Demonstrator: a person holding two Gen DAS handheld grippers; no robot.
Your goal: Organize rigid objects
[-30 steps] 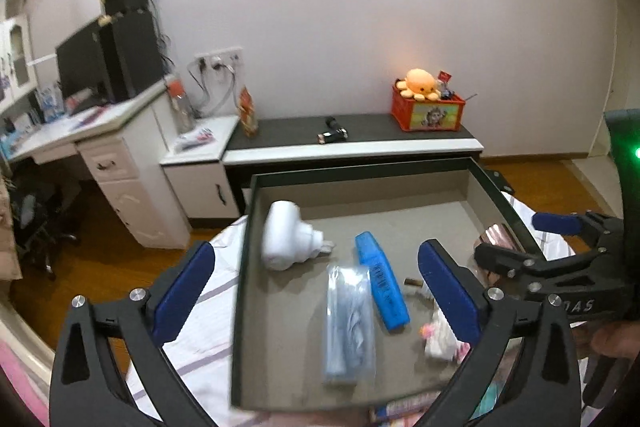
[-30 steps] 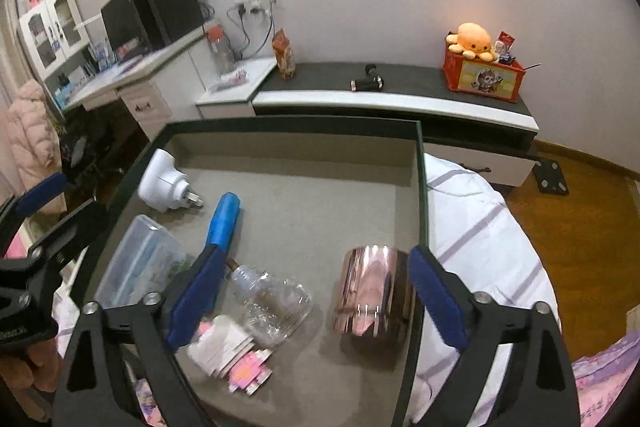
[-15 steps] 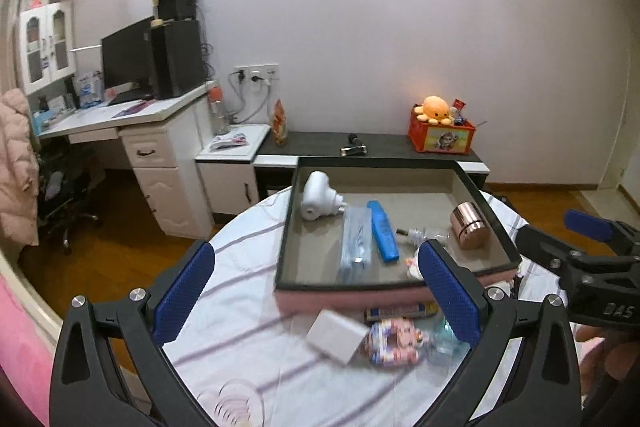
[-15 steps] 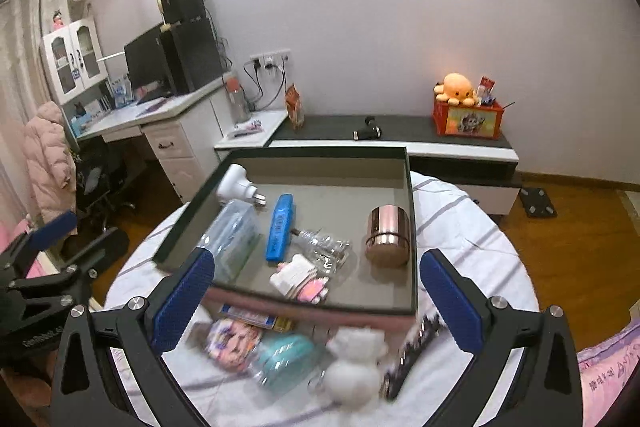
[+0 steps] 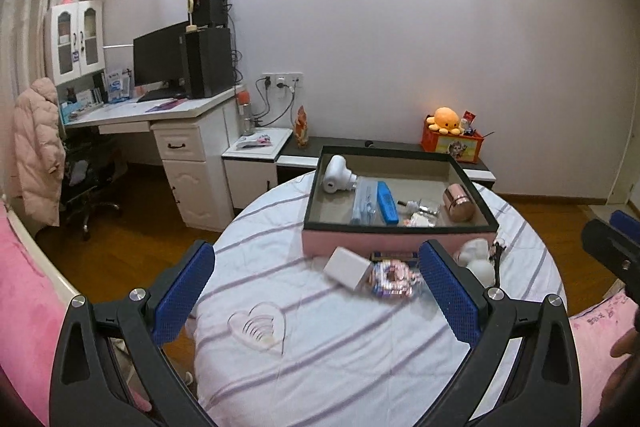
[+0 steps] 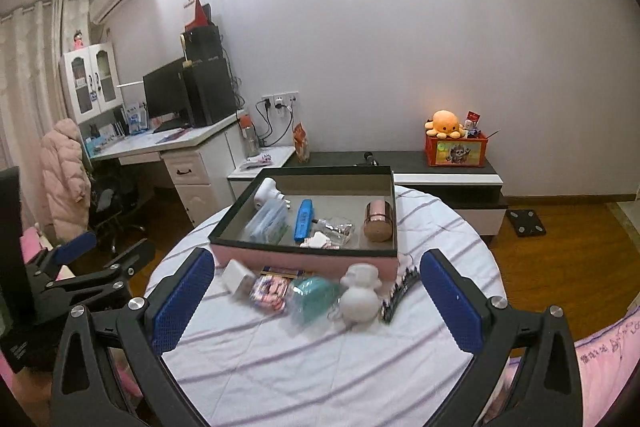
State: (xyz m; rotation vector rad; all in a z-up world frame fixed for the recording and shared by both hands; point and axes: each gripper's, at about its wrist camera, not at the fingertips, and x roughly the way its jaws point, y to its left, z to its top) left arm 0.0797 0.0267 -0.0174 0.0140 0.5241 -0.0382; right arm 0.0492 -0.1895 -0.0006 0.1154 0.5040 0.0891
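Observation:
A pink box with a dark rim stands at the far side of the round table. Inside lie a white plug-like device, a clear pouch, a blue case, a crumpled clear bottle and a copper can. In front of the box lie a white block, a patterned packet, a teal pouch, a white figurine and a black comb. My left gripper and right gripper are open, empty, and held back over the near table.
The table wears a white striped cloth with a heart mark. Behind it stand a low dark cabinet with an orange toy box, a white desk with a monitor, and an office chair. A pink bed edge is at left.
Both grippers have pulled back and up from over the box, so the whole table and the loose items in front of the box have come into view. Both stay open and empty.

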